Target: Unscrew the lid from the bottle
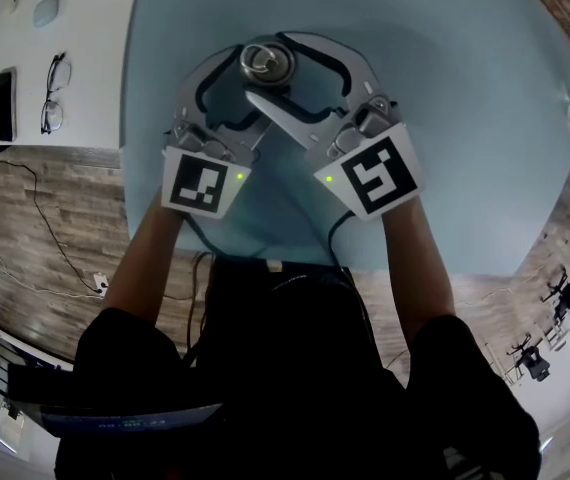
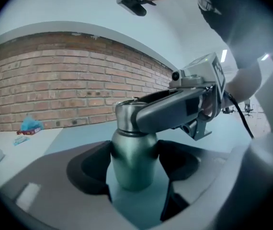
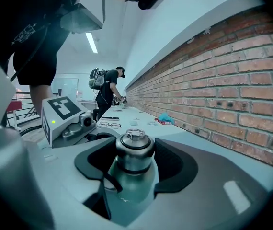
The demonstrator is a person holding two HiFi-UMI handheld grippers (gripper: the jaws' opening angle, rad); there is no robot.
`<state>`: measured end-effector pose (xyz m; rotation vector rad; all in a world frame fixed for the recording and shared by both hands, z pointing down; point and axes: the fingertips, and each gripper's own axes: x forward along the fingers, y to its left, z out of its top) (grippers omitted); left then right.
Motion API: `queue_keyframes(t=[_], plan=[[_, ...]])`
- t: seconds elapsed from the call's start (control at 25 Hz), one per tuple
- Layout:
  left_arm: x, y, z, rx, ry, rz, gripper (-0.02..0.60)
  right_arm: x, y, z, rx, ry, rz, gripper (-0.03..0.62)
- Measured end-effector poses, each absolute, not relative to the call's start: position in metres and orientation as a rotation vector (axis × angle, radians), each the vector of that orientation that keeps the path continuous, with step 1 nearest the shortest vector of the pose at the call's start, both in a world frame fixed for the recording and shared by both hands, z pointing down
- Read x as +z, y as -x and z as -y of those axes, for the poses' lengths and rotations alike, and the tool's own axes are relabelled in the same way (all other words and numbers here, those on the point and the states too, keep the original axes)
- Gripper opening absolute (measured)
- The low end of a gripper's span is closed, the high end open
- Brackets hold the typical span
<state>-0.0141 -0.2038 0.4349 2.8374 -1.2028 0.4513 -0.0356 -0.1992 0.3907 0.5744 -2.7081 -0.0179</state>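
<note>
A brushed-metal bottle stands upright on the pale blue table. Its steel lid carries a small ring on top. Seen from the head view, both grippers meet at the bottle from the near side. My left gripper is shut on the bottle's body, its dark pads pressing both sides. My right gripper sits higher and is shut on the lid, with its pads against the lid's sides. In the left gripper view, one right jaw lies across the lid.
To the left, a white table holds glasses and a dark phone. A brick wall runs behind the blue table. A small blue packet lies by the wall. A person stands far off.
</note>
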Motion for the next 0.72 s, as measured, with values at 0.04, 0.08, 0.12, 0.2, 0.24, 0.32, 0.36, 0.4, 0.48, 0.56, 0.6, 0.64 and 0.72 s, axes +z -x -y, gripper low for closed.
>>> queue_keyframes(t=[0.04,0.08,0.12,0.2,0.24,0.32,0.36,0.4,0.48,0.56,0.6,0.64,0.72], plan=[[0.435,0.014,0.204,0.456,-2.847,1.174,0.313,0.391,0.035,0.200,-0.014,-0.565,2.715,0.258],[0.436,0.014,0.204,0.462,-2.855,1.152,0.314,0.391,0.035,0.200,-0.012,-0.558,2.719,0.258],[0.436,0.014,0.204,0.471,-2.859,1.138,0.314,0.390,0.035,0.201,-0.014,-0.553,2.720,0.258],[0.436,0.015,0.205,0.510,-2.861,1.144,0.315,0.390,0.036,0.201,-0.022,-0.550,2.720,0.258],[0.437,0.016,0.204,0.539,-2.859,1.167,0.316,0.390,0.036,0.201,-0.025,-0.553,2.720,0.258],[0.438,0.018,0.202,0.586,-2.835,1.247,0.319,0.392,0.036,0.201,-0.020,-0.567,2.715,0.258],[0.438,0.019,0.201,0.589,-2.810,1.296,0.323,0.392,0.036,0.201,-0.012,-0.578,2.712,0.258],[0.438,0.019,0.200,0.577,-2.777,1.347,0.328,0.393,0.037,0.201,-0.003,-0.592,2.709,0.258],[0.437,0.020,0.199,0.533,-2.702,1.454,0.345,0.393,0.037,0.201,0.008,-0.621,2.707,0.258],[0.433,0.019,0.201,0.474,-2.633,1.552,0.351,0.393,0.036,0.202,0.011,-0.651,2.702,0.258],[0.431,0.018,0.202,0.448,-2.608,1.591,0.351,0.393,0.037,0.202,0.015,-0.667,2.701,0.258],[0.429,0.018,0.203,0.430,-2.589,1.624,0.353,0.393,0.037,0.203,0.018,-0.681,2.702,0.258],[0.427,0.018,0.204,0.404,-2.556,1.682,0.353,0.393,0.038,0.204,0.023,-0.700,2.706,0.258]])
